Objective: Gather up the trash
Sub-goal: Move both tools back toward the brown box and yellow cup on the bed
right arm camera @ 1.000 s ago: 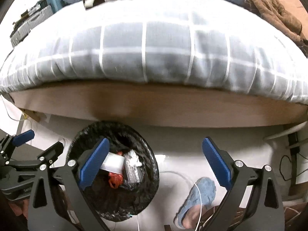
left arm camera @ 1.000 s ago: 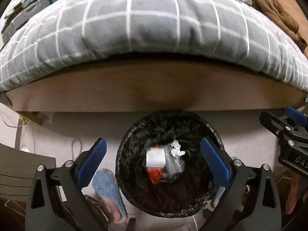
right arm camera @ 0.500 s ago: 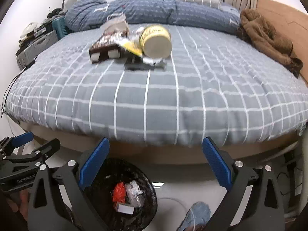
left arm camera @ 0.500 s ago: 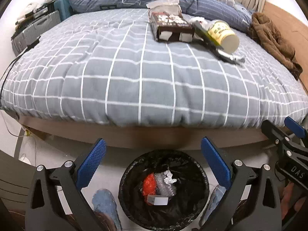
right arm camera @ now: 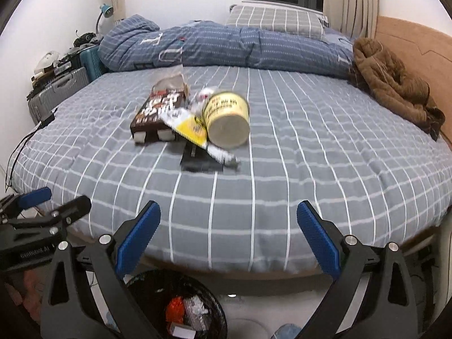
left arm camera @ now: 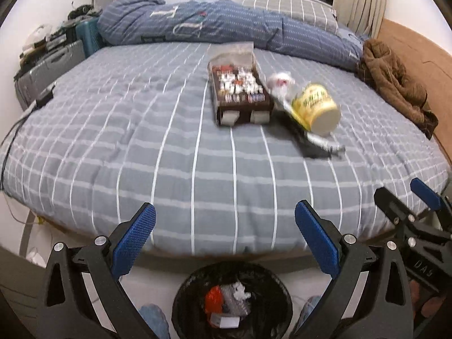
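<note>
Jaws of both grippers gape empty; yellow cup (right arm camera: pixel 227 118) lies tipped beside brown box (right arm camera: pixel 158 113).

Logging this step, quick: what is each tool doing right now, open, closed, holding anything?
Left tool: open, holding nothing.
Right tool: open, holding nothing.

Soft checked cloth bedspread (left arm camera: pixel 169 147), glossy black plastic bin liner (left arm camera: pixel 186 296), wooden headboard (right arm camera: pixel 418 45)
</note>
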Motion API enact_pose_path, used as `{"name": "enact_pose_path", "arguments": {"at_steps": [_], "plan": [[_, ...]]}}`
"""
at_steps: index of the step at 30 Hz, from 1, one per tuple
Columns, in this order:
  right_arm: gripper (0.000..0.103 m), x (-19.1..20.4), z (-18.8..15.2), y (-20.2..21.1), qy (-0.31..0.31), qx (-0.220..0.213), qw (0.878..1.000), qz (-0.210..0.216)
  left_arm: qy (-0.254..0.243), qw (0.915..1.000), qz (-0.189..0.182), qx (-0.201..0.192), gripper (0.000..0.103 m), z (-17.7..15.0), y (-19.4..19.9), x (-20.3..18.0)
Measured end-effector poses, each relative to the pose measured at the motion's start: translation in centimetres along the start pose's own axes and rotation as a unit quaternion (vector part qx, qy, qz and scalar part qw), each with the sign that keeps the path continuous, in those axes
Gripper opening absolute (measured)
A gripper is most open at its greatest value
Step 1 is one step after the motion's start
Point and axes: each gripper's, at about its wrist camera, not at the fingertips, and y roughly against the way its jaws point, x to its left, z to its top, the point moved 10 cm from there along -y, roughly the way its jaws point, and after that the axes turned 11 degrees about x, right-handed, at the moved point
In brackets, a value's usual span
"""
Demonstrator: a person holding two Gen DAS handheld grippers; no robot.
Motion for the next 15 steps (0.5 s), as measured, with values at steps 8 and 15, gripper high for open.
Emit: {"name": "enact_pose_path", "arguments": {"at_steps": [8,15], "plan": [[0.093,-1.0,3.8,-2.5,-0.009,-0.006,1.0,-0.001,0.001,0.9998,0.004,-0.018,0.097,5.8,-1.5,0.2],[0.093,-1.4,7.2,-5.4,-0.012,-0.007,1.0,-0.001,-0.002,0.9999,0.006,-0.015,0.097,10.8,-4.7,0.3]]}}
